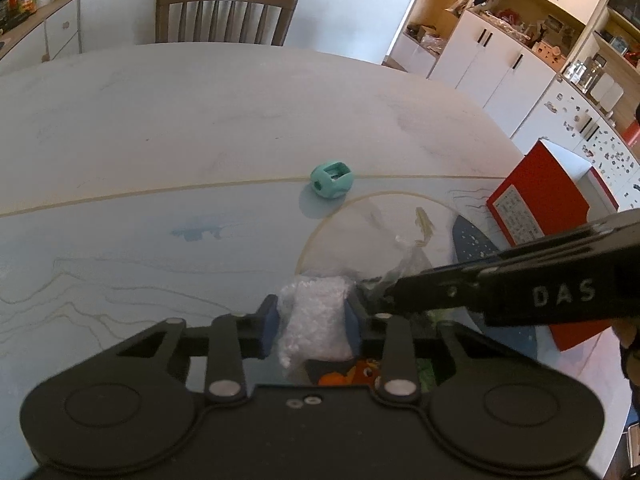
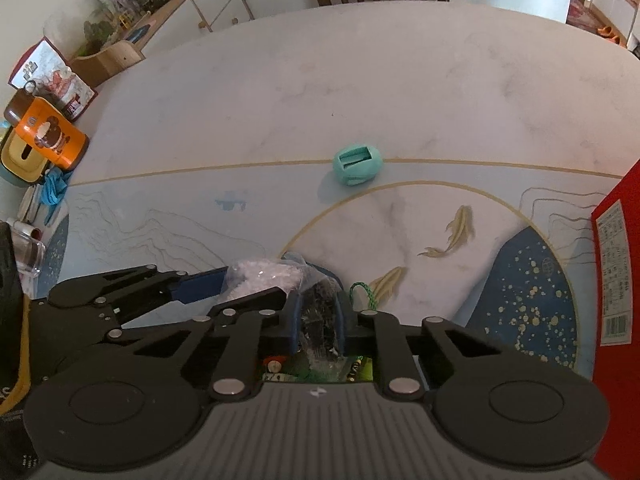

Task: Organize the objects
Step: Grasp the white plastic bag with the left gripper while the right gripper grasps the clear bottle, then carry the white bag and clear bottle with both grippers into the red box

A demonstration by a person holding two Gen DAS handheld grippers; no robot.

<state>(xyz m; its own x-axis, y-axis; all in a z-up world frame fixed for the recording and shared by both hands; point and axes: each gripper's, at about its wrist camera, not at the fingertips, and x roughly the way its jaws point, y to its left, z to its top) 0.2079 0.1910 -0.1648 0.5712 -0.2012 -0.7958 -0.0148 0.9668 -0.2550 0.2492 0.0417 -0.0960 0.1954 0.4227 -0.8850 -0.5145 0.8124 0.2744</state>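
On the tabletop (image 2: pixel 280 92), one pale round surface printed with gold lines, two gold fish and a speckled dark blue patch:

One wooden chair (image 1: pixel 226 12), at the far edge, slatted back facing in.

One red box (image 1: pixel 538 216), standing at the right edge, label panel on its near face.

One orange canister (image 2: pixel 50 136) with a bear print and brown lid, at the left edge, among small clutter too blurred to count.

Two hand-held grippers, side by side near the front edge. Left hand-held gripper (image 1: pixel 312 322): blue pads closed on one clear plastic bag (image 1: pixel 314 316), its crinkled white bulk pinched between them. Right hand-held gripper (image 2: pixel 318 322): pads drawn narrow on the dark, clear-wrapped part of what seems the same bag; whether it is a second bag, I cannot tell.

One printed item with orange and green, under the grippers, mostly hidden.

One teal pencil sharpener (image 2: pixel 359 164), egg-shaped, lying alone on the gold line near the tabletop's middle, well apart from both grippers.

One green-and-yellow cord loop (image 2: pixel 365 294), just beside the right gripper's pad.
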